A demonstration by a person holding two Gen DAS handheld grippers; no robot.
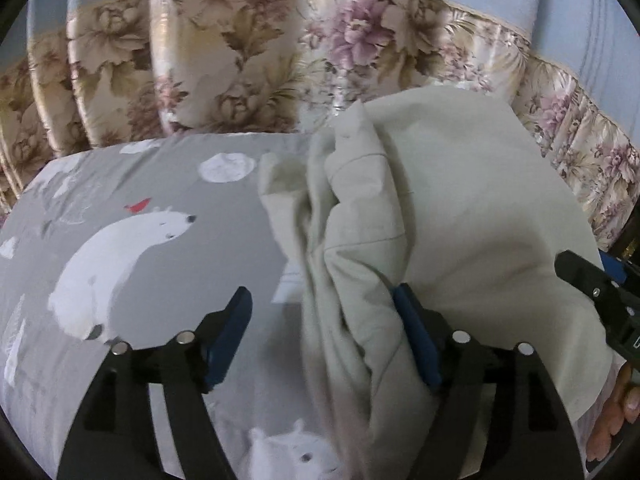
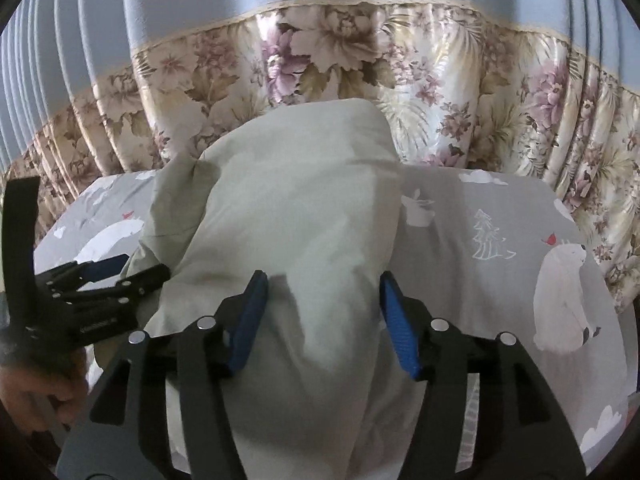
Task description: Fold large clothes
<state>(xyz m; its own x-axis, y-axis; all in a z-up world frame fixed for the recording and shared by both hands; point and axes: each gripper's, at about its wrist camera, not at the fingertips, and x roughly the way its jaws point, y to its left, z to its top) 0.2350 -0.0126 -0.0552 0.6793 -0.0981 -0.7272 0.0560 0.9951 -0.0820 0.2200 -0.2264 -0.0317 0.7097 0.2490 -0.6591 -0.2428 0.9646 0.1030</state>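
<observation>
A large pale cream garment (image 1: 460, 208) lies bunched on a grey bedsheet with polar bears (image 1: 132, 264). In the left wrist view my left gripper (image 1: 320, 304) is open, its blue pads wide apart, with a hanging fold of the garment passing between them. In the right wrist view the garment (image 2: 288, 216) rises as a mound, and my right gripper (image 2: 320, 292) is open with the cloth lying between its blue pads. The left gripper also shows in the right wrist view (image 2: 136, 266), and the right gripper's finger shows in the left wrist view (image 1: 580, 272).
A floral curtain (image 1: 280, 40) with a pale blue top hangs right behind the bed. The grey sheet (image 2: 500, 240) stretches to both sides of the garment. A hand (image 1: 616, 412) holds the right gripper at the lower right.
</observation>
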